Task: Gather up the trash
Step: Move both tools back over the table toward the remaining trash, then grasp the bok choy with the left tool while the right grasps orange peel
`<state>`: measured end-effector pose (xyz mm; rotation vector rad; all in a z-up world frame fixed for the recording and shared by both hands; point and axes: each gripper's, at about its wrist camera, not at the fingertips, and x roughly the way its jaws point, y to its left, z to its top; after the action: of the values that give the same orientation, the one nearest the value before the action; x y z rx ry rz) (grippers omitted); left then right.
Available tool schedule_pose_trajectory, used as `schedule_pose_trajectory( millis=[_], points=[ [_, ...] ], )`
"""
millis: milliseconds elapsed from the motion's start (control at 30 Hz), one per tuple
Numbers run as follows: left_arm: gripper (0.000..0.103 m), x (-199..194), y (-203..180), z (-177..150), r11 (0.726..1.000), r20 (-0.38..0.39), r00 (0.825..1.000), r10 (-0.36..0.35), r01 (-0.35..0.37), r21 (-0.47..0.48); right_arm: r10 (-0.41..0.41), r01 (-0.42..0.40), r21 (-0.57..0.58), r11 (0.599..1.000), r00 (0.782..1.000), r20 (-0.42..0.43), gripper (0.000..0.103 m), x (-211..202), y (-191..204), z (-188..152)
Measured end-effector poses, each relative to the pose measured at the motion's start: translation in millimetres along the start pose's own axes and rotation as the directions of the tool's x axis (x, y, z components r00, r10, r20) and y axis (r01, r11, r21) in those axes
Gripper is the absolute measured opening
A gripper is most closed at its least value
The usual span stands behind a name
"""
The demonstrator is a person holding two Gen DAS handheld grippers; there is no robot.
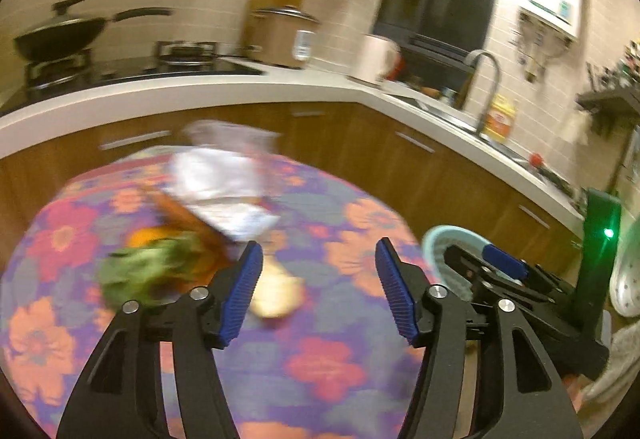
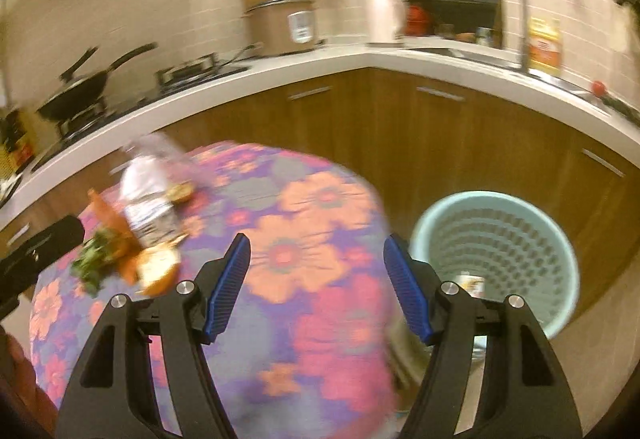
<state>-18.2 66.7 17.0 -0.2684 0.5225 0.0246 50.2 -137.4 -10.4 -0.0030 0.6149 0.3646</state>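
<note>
Both grippers hang over a round counter (image 2: 320, 319) covered in a flowered cloth. The left gripper (image 1: 319, 287) has its jaws apart with nothing between them; the right gripper (image 2: 317, 285) likewise stands wide and empty. The trash lies blurred on the cloth's far left: a white plastic bottle (image 2: 146, 195), green leaves (image 1: 148, 271), orange peel (image 2: 160, 271). A pale blue wastebasket (image 2: 496, 235) stands on the floor just right of the counter.
</note>
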Motion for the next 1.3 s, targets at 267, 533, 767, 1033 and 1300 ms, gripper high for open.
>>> schedule_pose_trajectory(
  millis=[267,533,767,1033,1300],
  points=[
    [0.075,-14,96,5,0.983,0.007,0.985,0.171,-0.17,-0.077,0.092,-0.097,-0.109,0.989,0.994,-0.057,0.065,30,79,0],
    [0.078,4,150,-5,0.981,-0.113,0.982,0.15,-0.162,-0.106,0.121,-0.139,-0.145,0.98,0.984,-0.131,0.065,64,116,-10],
    [0.078,48,155,-13,0.994,-0.258,0.966,-0.01,-0.019,-0.109,0.11,-0.136,-0.15,0.979,0.979,-0.174,0.065,77,120,-13],
    [0.05,67,135,-22,0.998,-0.288,0.956,0.065,-0.065,0.007,0.095,-0.13,-0.16,0.978,0.973,-0.212,0.065,87,123,-15],
    [0.026,55,134,-26,0.995,-0.27,0.958,0.097,-0.093,0.028,0.09,-0.131,-0.134,0.982,0.958,-0.271,0.065,100,121,-15]
  ],
)
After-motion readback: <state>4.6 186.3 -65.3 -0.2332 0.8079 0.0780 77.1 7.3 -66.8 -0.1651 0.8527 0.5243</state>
